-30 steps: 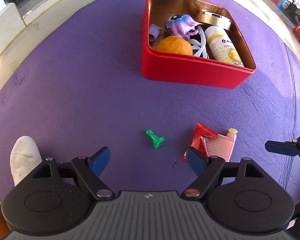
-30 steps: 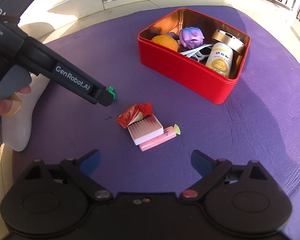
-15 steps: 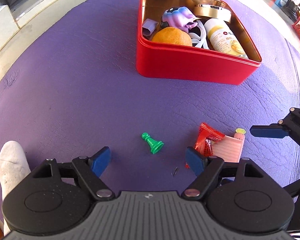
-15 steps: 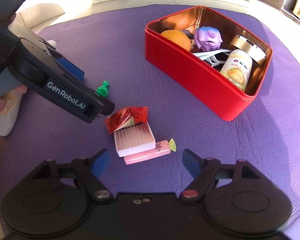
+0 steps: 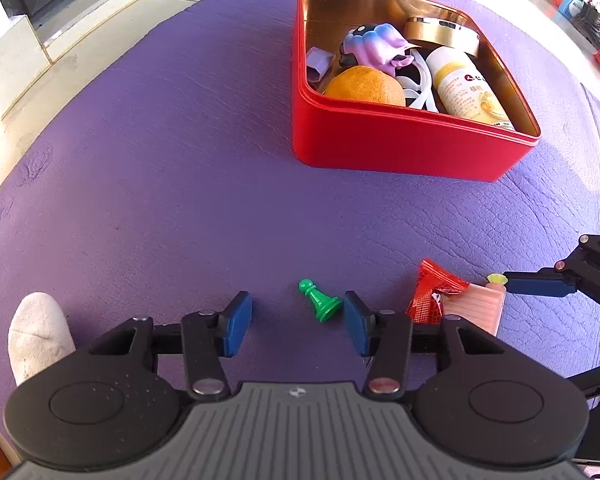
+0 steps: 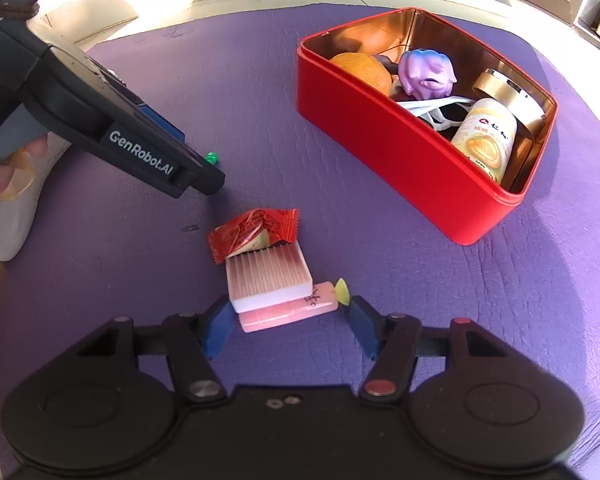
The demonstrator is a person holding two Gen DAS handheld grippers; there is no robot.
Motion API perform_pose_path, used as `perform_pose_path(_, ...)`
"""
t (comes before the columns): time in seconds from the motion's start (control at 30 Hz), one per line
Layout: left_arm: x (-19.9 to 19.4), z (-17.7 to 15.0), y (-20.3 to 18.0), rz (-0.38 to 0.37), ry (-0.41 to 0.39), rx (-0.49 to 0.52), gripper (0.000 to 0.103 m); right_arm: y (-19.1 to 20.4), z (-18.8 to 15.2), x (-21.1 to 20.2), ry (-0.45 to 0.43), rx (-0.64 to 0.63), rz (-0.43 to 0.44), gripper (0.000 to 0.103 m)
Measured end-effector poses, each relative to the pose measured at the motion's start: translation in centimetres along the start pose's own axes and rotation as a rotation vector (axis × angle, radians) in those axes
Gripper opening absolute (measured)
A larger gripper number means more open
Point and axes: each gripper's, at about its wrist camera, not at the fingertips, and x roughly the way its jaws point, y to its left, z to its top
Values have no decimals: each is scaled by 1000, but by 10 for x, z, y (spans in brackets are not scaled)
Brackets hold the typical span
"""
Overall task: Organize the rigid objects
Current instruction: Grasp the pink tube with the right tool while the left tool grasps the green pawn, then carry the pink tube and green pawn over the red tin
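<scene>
- Left gripper (image 5: 298,316): jaws closing, half open; green pawn (image 5: 320,301) lying on its side between the pads, base just beside the right pad, contact not confirmed.
- Right gripper (image 6: 286,326): jaws closing around pink tube (image 6: 288,309); pads just beside its ends, grip probably not yet made.
- White ribbed block (image 6: 266,276): resting on the pink tube, overlapping the left pad's path.
- Red wrapper (image 6: 254,232): touching the block's far edge.
- Red tin (image 6: 412,168): well apart on purple mat (image 5: 160,160), holding orange (image 5: 364,88), purple toy (image 5: 374,46), white bottle (image 5: 466,88), gold lid (image 5: 442,32).
- White sock (image 5: 40,336): at mat edge, left of the left gripper.
</scene>
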Motion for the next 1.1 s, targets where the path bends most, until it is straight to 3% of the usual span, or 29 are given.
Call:
perform_pose_path(0.2, -1, 4, 2, 17, -1, 6, 15, 3, -2, -1, 3, 10, -19, 59)
perform_pose_path(0.7, -7, 16, -2, 2, 17, 6, 15, -1, -17, -33, -37, 200, -37, 59)
perform_pose_path(1.1, -51, 23, -4, -29, -16, -19, 15, 3, -8, -72, -94, 291, -61, 59)
